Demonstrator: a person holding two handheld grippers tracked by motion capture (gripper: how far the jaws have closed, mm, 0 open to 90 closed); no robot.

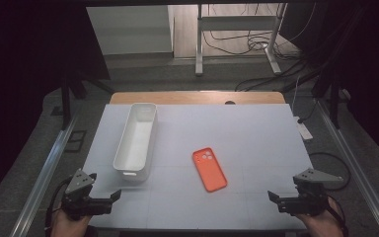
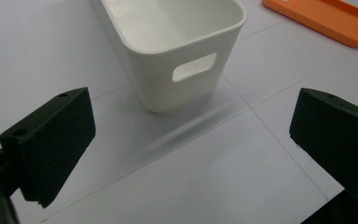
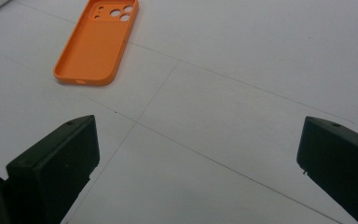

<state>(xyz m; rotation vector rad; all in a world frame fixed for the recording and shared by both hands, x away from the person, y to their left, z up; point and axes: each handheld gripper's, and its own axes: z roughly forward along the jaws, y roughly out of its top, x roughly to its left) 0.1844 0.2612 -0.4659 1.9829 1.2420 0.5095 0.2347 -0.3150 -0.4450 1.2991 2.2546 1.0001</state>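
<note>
Orange phone case lies flat beside white bin.

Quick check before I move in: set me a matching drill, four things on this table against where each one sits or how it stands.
Things:
1. white bin
2. orange phone case
3. left gripper
4. right gripper

Places or states:
A. lying flat near the table's middle
B. open, near right corner
C. upright, left of the case, nothing inside
D. open, near left corner, just short of the bin

Pairs: 1-C, 2-A, 3-D, 4-B
</note>
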